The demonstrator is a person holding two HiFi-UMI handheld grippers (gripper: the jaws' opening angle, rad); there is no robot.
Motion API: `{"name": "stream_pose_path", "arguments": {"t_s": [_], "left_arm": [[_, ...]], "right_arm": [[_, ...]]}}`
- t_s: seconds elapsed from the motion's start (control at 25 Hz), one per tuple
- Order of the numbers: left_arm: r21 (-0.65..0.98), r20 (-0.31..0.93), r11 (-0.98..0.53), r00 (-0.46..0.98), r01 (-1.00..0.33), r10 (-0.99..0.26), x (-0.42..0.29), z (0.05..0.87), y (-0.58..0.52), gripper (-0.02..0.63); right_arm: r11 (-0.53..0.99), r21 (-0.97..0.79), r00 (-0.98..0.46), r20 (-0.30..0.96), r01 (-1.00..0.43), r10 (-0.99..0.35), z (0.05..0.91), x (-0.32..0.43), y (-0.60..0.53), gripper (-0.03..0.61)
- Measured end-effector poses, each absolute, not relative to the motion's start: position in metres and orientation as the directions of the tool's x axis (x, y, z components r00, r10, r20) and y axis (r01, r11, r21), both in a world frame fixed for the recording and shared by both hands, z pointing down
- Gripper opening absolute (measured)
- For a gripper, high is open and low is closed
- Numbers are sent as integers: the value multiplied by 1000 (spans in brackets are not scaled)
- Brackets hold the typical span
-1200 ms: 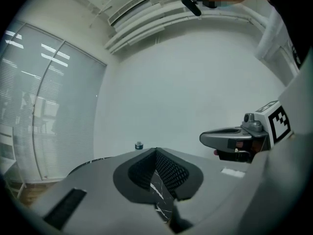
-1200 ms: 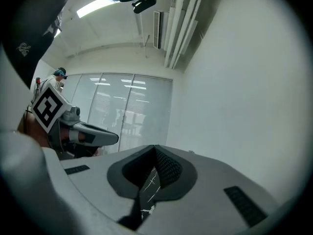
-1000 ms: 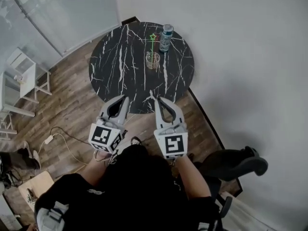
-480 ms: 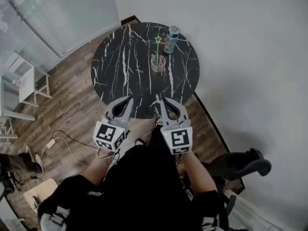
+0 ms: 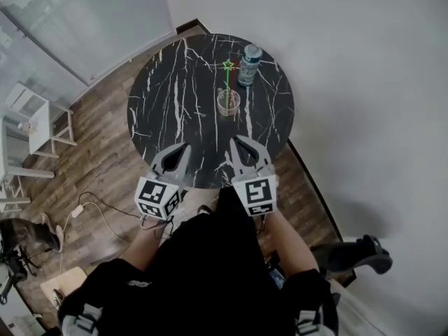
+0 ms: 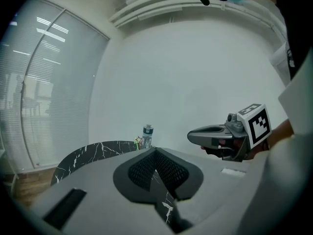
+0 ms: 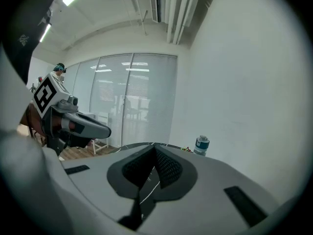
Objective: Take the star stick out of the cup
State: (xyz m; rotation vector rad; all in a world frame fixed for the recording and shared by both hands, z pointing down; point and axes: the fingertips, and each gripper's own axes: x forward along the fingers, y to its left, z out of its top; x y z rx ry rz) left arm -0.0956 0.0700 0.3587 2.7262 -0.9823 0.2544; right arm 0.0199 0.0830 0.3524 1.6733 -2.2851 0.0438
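Note:
A clear cup (image 5: 229, 103) stands on the round black marble table (image 5: 175, 96), toward its far right. A green star stick (image 5: 227, 81) stands upright in the cup, its star (image 5: 227, 65) on top. Both grippers hover at the table's near edge, well short of the cup. My left gripper (image 5: 185, 148) has its jaws together with nothing held. My right gripper (image 5: 236, 141) is also shut and empty, nearly in line with the cup. In the left gripper view, the stick (image 6: 137, 142) shows small and far beyond my left gripper (image 6: 155, 150).
A water bottle (image 5: 248, 65) stands just right of and behind the cup. The white wall runs close along the table's right side. White chairs (image 5: 31, 121) and a cable (image 5: 87, 212) are on the wood floor to the left. A dark object (image 5: 350, 254) lies at lower right.
The table and cup have drawn a little nearer. Both grippers have moved forward to the table's near edge, still shut and empty.

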Motion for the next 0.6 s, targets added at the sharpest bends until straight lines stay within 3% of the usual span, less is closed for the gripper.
{"name": "stream_pose_path", "arguments": {"t_s": [0.6], "left_arm": [[168,390,-662,666,-730,-636,-37,417,-35,-2]], "right_arm": [[401,-2,-368,404,-916,-838,439,92,-54,-3]]}}
